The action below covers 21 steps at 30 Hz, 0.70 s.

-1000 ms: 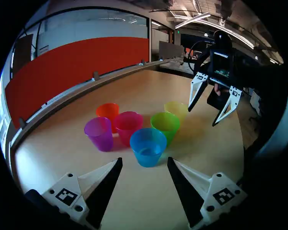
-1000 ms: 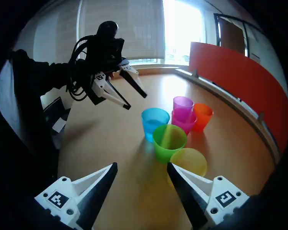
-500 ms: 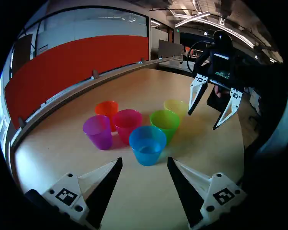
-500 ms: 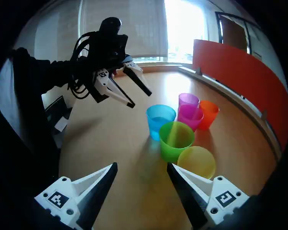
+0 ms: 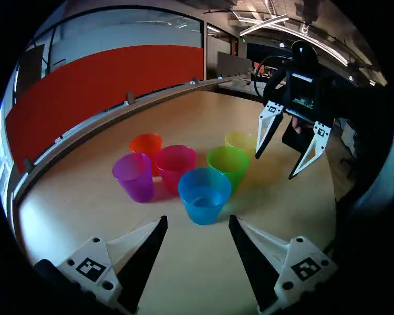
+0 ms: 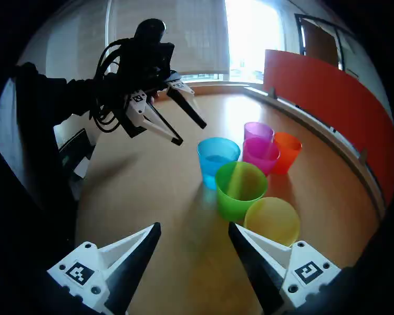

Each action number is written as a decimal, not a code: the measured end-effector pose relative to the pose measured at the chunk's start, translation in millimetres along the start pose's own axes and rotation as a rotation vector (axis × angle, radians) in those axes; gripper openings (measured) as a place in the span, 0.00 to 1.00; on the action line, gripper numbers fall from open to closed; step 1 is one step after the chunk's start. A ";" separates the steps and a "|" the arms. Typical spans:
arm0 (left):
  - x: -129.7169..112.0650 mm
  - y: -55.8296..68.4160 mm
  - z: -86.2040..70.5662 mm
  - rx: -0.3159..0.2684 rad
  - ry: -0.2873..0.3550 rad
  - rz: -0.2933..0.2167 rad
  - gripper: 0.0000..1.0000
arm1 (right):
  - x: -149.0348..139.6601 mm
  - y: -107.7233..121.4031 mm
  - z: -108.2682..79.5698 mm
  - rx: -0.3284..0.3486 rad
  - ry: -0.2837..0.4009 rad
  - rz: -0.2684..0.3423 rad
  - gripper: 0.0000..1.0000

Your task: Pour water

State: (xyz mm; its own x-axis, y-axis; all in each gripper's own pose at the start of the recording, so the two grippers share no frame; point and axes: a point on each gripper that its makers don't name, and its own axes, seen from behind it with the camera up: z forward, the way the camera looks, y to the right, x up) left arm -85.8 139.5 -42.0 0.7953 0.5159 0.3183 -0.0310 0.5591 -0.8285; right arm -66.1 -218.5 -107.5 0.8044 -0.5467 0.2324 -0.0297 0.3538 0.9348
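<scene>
Several coloured plastic cups stand clustered on the wooden table (image 5: 197,121). The blue cup (image 5: 204,195) (image 6: 216,160) has a little water in it and stands just beyond my left gripper (image 5: 197,220), which is open and empty. Behind it are the green cup (image 5: 228,165) (image 6: 240,189), yellow cup (image 5: 240,142) (image 6: 272,220), pink cup (image 5: 175,165), purple cup (image 5: 134,176) and orange cup (image 5: 146,146). My right gripper (image 6: 194,226) is open and empty, with the yellow cup just ahead to its right. In the right gripper view the left gripper (image 6: 192,135) hovers open, up and left of the blue cup.
A red partition (image 5: 92,89) runs along the table's far edge behind a raised rail. In the left gripper view the right gripper (image 5: 274,167) hangs open, right of the yellow cup, held by a dark-sleeved arm (image 5: 354,121). A bright window (image 6: 244,37) lies beyond the table.
The right gripper has crept a little closer to the cups, so the yellow and green ones sit nearer its fingers. Both grippers stay open and the cups have not moved.
</scene>
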 end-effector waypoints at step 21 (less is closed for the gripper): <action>-5.5 -2.6 8.7 -0.013 -0.018 -0.001 0.86 | 1.4 33.5 8.7 -0.058 -0.009 0.016 1.00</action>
State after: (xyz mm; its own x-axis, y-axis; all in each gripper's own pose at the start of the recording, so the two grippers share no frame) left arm -95.3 140.8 -37.6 0.7846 0.5267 0.3271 -0.0220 0.5509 -0.8343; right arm -71.1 -214.0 -73.6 0.7987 -0.5474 0.2497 -0.0076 0.4058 0.9139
